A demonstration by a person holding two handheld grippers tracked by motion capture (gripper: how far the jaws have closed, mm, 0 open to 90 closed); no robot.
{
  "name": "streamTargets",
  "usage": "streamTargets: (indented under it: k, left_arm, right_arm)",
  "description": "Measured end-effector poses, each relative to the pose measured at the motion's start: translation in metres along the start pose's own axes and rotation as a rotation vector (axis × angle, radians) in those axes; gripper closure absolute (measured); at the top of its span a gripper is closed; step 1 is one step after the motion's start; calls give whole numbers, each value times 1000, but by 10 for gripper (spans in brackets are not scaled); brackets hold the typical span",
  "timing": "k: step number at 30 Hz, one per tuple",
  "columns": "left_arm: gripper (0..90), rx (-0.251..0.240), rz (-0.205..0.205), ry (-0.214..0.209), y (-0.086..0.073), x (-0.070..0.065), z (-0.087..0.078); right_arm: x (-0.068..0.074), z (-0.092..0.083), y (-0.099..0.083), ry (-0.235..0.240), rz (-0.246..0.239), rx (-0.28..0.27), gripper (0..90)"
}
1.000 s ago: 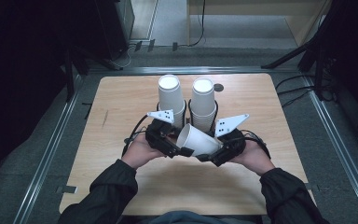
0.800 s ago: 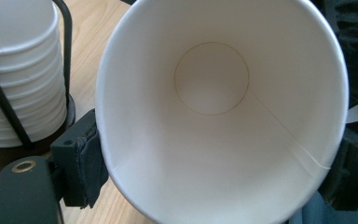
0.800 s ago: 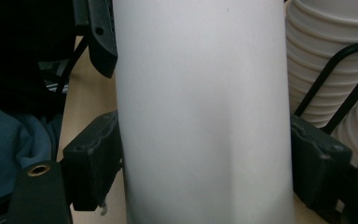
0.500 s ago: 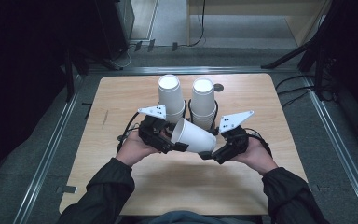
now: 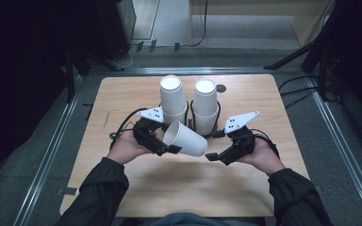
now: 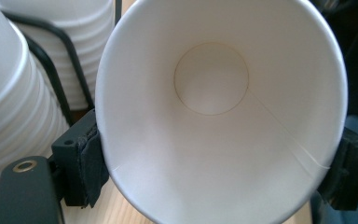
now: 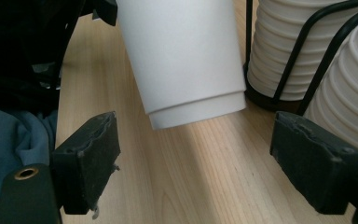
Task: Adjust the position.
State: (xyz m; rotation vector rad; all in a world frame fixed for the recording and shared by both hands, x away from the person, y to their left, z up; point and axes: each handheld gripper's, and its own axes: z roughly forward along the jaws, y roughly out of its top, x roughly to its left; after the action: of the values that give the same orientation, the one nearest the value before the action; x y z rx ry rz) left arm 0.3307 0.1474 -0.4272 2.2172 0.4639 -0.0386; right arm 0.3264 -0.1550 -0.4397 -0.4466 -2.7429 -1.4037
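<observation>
So compared to a second back, the right gripper (image 5: pixel 212 157) has let go of the white paper cup (image 5: pixel 186 138); its jaws have just been opening and now stand spread just off the cup's base, nothing between them; the left gripper (image 5: pixel 172 149) pinches the cup at its rim, lying sideways just above the light wooden worktop (image 5: pixel 122 101); counting: one loose cup, two tall stacks of white paper cups (image 5: pixel 173 98) in black wire holders (image 5: pixel 217 126), two grippers.

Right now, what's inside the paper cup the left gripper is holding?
Nothing: the paper cup is empty, with its round bottom and side seam bare. The left gripper clamps its rim. Its wall hides whatever lies behind it.
</observation>
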Motion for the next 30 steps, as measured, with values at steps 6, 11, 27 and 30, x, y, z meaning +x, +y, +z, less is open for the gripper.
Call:
streamTargets:
  k: [6, 11, 27, 30]
  left_arm:
    - [136, 84, 23, 18, -2, 0, 10]
    - [135, 148, 43, 28, -3, 0, 17]
    - [134, 251, 107, 21, 4, -14, 45]
    - [133, 252, 115, 17, 5, -16, 47]
  right_arm:
    - [0, 2, -1, 1, -2, 13, 162]
    - [0, 8, -3, 5, -4, 44, 162]
    - [8, 38, -4, 22, -62, 151, 162]
    - [9, 44, -5, 24, -65, 172, 162]
